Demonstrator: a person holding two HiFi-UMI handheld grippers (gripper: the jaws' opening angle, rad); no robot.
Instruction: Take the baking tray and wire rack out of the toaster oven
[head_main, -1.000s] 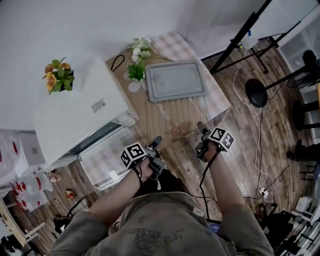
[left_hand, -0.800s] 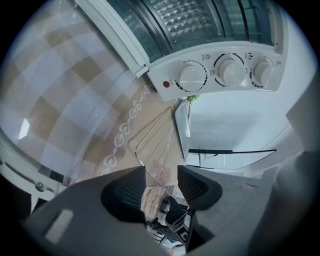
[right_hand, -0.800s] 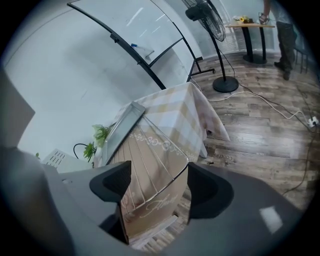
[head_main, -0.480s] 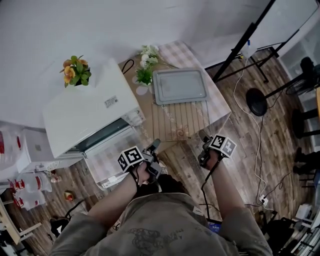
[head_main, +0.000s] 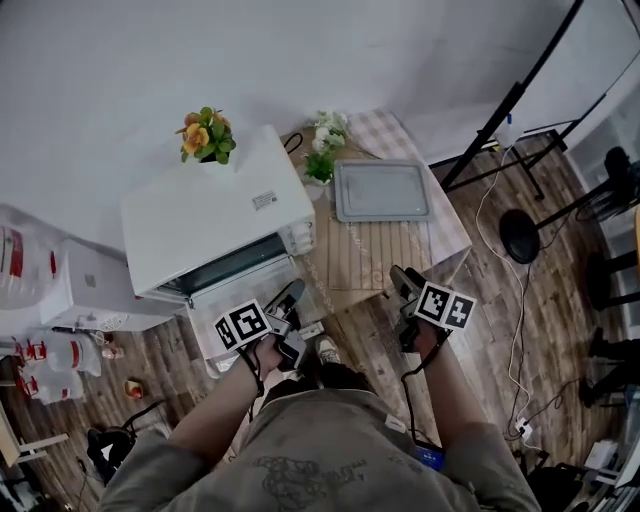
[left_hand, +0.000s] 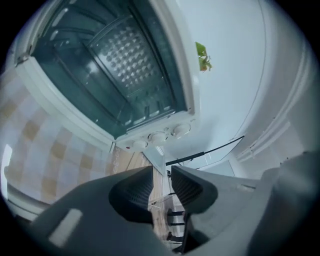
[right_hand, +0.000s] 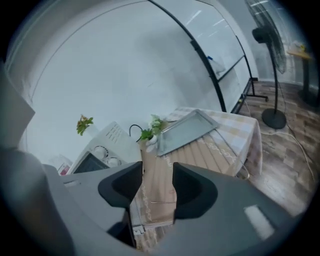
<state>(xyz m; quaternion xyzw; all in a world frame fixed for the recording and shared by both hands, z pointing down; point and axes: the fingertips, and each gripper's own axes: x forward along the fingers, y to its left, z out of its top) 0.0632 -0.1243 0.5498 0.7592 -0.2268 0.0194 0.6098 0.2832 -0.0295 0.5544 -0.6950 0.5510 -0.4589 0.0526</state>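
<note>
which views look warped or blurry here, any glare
Head view: sharp, evenly lit, lines bend only near the edges. Left gripper view: strong fisheye, black corners, toaster oven bowed. Right gripper view: same fisheye, the black stand pole arcs.

Light's flat and soft, cool white, with only faint shadows on the wall (head_main: 300, 50). Both gripper views are heavy fisheye: black corners, straight lines bowing near the edges. The left claw (left_hand: 161, 172) sits close and blurry, and the oven (left_hand: 125, 65) glass looks hazy, maybe glare. Head view's sharper, dimmer down by the floor (head_main: 530, 290).
</note>
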